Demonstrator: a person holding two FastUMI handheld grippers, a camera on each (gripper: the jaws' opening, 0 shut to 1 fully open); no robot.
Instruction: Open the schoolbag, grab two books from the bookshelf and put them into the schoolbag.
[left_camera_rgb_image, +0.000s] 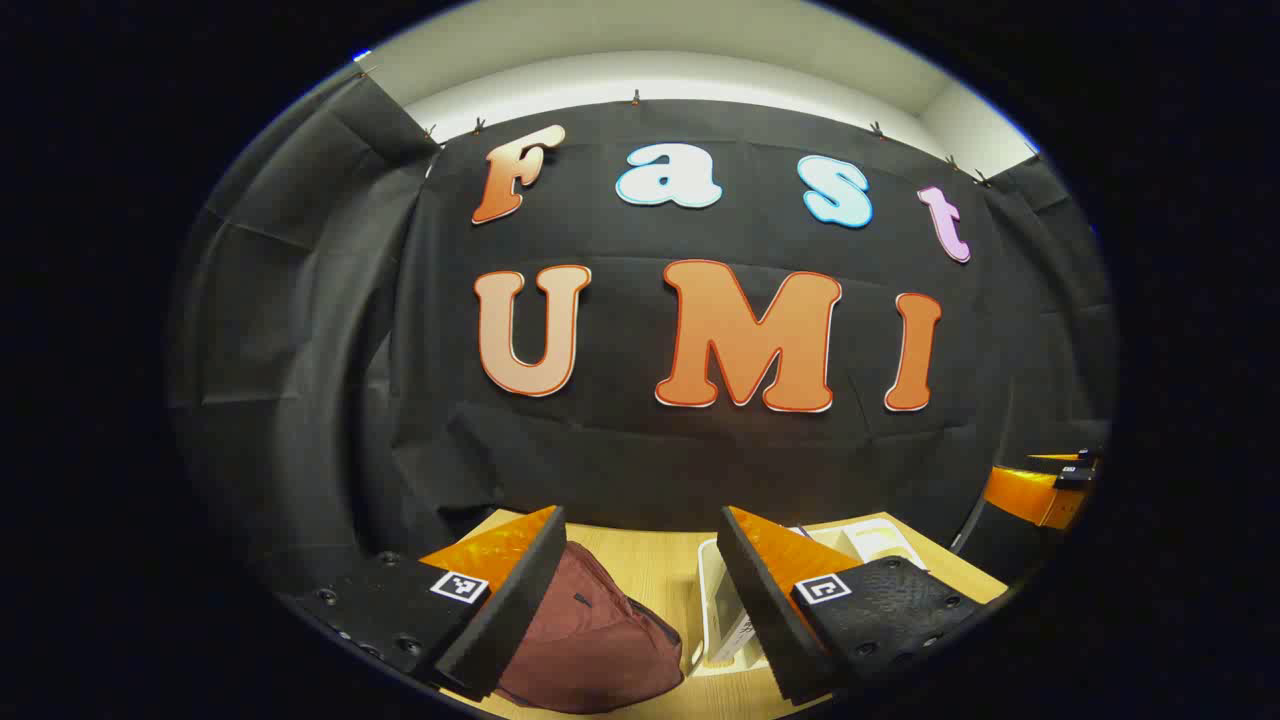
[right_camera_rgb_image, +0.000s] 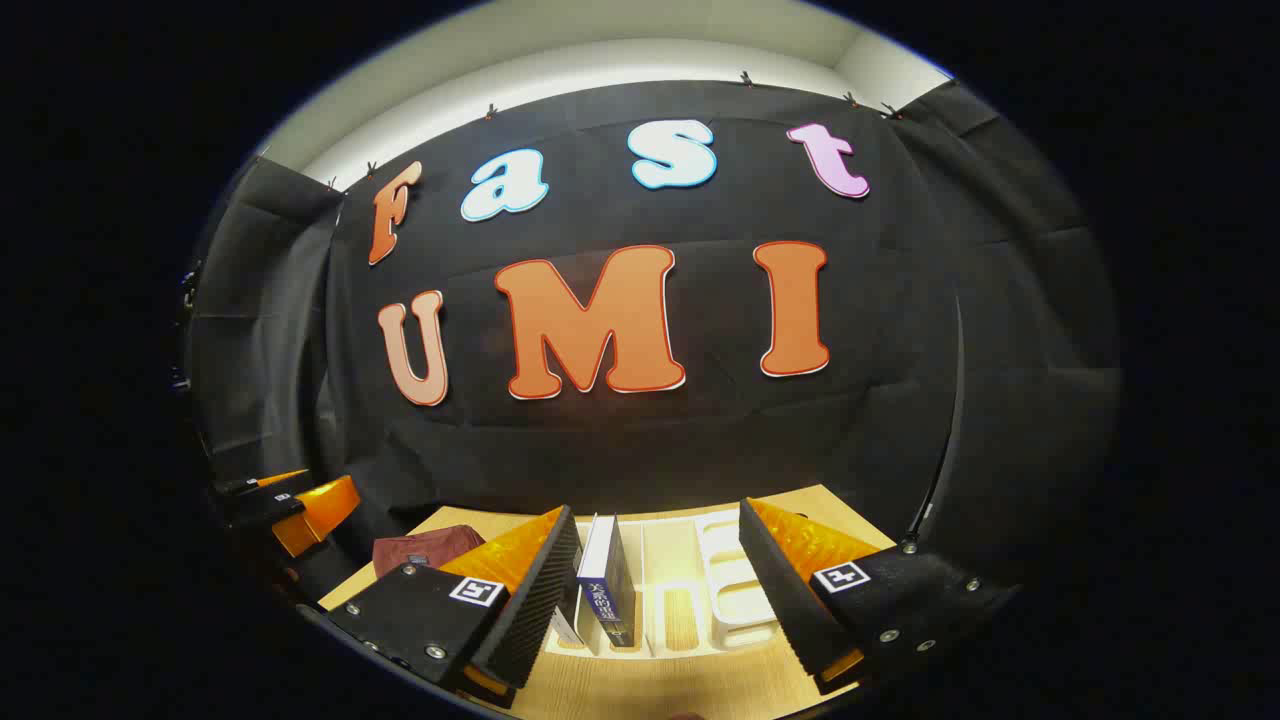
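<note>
Bare table (left_camera_rgb_image: 650, 570) between schoolbag (left_camera_rgb_image: 590, 640) at 7 o'clock and bookshelf (left_camera_rgb_image: 712, 620) at 5; book (right_camera_rgb_image: 605, 580) upright in rack.

The schoolbag (left_camera_rgb_image: 590, 640) is dark maroon. The table (left_camera_rgb_image: 660, 565) is pale wood (light grain). The bookshelf (right_camera_rgb_image: 725, 585) is white, and the upright book (right_camera_rgb_image: 605, 585) has a dark blue spine.

One schoolbag (left_camera_rgb_image: 590, 640), dark red, on the wooden table (left_camera_rgb_image: 660, 570). One white bookshelf (right_camera_rgb_image: 735, 590) with several slots. At least two books in it: one dark-spined book (right_camera_rgb_image: 605, 590) upright, a second book (right_camera_rgb_image: 563, 625) beside it, mostly hidden. Two grippers: left gripper (left_camera_rgb_image: 640, 610), right gripper (right_camera_rgb_image: 655, 600).
</note>
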